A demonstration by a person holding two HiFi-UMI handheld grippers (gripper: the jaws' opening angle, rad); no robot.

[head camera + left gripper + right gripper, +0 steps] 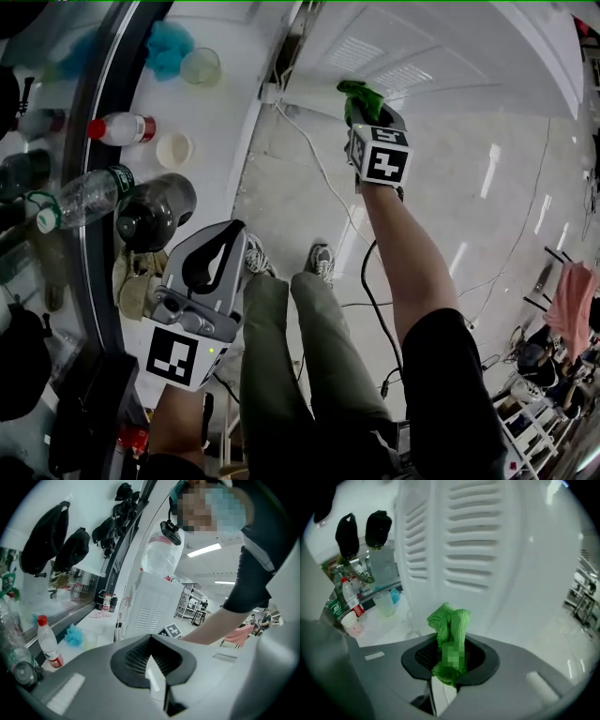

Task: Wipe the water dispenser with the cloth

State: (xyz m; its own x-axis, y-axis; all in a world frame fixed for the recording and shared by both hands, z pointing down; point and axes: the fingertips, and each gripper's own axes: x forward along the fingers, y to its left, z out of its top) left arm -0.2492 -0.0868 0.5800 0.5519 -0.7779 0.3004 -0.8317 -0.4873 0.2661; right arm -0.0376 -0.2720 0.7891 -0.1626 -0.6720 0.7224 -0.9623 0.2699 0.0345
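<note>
The white water dispenser (441, 56) stands ahead, its vented side panel (468, 550) filling the right gripper view. My right gripper (367, 111) is shut on a bunched green cloth (361, 97), which presses against the dispenser's lower side. In the right gripper view the green cloth (450, 625) sticks up out of the right gripper (449, 667). My left gripper (223, 242) hangs low beside the counter, shut with nothing in it. The left gripper view shows the left gripper (157, 679), the dispenser (152, 609) and its water bottle (161, 555) on top.
A white counter (220, 122) at the left carries a red-capped bottle (122, 128), a clear bottle (84, 197), a dark bottle (155, 211), a cup (201, 66) and a blue sponge (169, 47). A cable (319, 164) runs over the floor. My legs (309, 356) are below.
</note>
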